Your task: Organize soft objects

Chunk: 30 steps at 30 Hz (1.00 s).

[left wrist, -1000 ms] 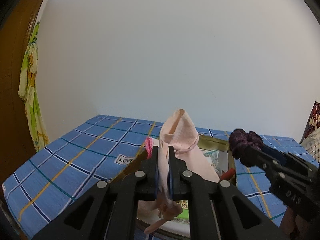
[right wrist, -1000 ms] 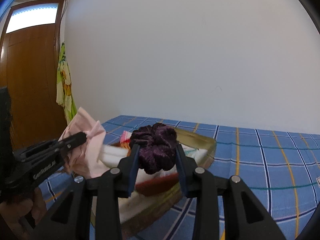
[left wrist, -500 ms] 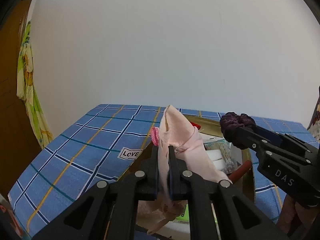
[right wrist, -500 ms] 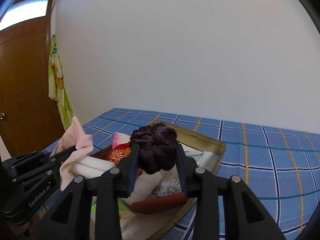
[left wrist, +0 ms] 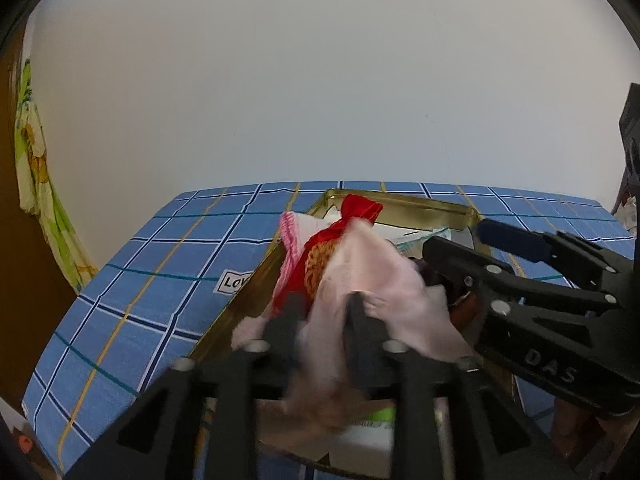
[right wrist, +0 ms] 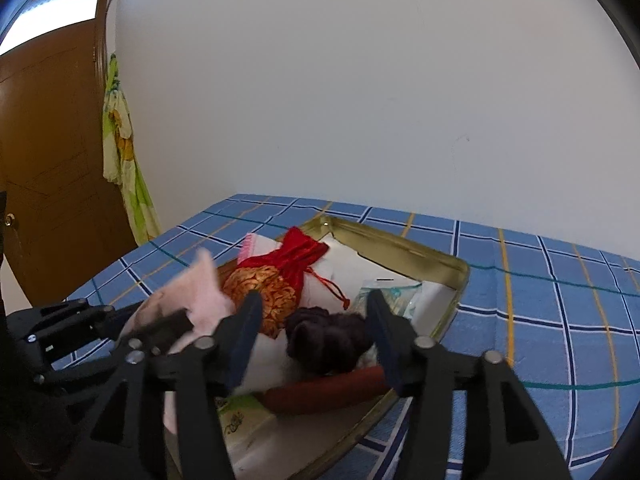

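A gold tin box [left wrist: 420, 206] [right wrist: 404, 240] lies open on the blue checked cloth. My left gripper [left wrist: 322, 300] is open over it, and a pale pink cloth [left wrist: 372, 280] [right wrist: 188, 296] drapes loosely between and over its fingers. My right gripper [right wrist: 314, 304] is open above the box, also seen in the left wrist view [left wrist: 476, 240]. The dark purple scrunchie [right wrist: 328, 340] lies in the box between the right fingers, which stand apart from it. A red and gold pouch [left wrist: 332, 248] [right wrist: 280, 276] lies in the box.
The box also holds a pink-edged white cloth [right wrist: 256, 246], white packets [right wrist: 352, 268] and a red-brown object [right wrist: 328, 392]. A wooden door [right wrist: 48, 160] and a hanging green-yellow cloth [right wrist: 120, 152] stand at the left. A white wall rises behind the bed.
Both grippers have dropped toward the box and opened. The scrunchie has left the right gripper and lies in the box. The pink cloth has slackened in the left gripper.
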Each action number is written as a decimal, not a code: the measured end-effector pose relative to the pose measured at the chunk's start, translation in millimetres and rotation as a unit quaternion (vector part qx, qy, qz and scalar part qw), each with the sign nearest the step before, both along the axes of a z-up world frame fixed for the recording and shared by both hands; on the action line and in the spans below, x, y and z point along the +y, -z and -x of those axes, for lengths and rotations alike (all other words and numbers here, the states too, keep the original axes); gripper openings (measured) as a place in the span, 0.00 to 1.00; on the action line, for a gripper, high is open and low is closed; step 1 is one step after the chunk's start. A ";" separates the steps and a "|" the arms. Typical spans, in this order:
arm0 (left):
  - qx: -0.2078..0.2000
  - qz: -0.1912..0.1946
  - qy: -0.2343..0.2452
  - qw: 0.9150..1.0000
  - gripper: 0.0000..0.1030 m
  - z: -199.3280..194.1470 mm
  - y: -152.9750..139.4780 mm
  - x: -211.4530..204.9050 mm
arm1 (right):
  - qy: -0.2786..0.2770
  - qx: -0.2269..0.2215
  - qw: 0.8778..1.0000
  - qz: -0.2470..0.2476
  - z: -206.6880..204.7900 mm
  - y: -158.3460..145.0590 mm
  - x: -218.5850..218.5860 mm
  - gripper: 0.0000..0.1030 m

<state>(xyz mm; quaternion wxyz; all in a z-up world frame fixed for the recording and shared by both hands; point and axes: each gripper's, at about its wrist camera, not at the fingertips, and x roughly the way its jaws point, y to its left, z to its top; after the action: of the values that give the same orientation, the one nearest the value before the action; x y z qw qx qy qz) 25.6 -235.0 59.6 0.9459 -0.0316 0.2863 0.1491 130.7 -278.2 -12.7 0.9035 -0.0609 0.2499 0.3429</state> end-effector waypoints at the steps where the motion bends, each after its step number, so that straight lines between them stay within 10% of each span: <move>1: -0.001 -0.001 -0.006 1.000 0.63 1.4 0.5 0.6 | 0.000 -0.001 1.000 -0.004 1.0 -0.7 -1.2 0.70; 14: -0.022 0.006 -0.028 0.999 0.74 24.4 -8.1 0.2 | 0.013 -0.021 0.999 -0.043 24.2 -19.6 -23.7 1.00; 30: -0.057 0.013 -0.057 0.997 0.81 54.7 -26.5 1.5 | 0.018 -0.087 0.996 -0.033 77.1 -51.0 -38.3 1.00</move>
<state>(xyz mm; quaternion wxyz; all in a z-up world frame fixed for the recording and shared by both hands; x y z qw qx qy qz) -29.2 -233.5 86.1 0.9503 -0.0691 0.2313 0.1968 53.6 -316.5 38.3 0.9293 -0.0562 0.1602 0.3281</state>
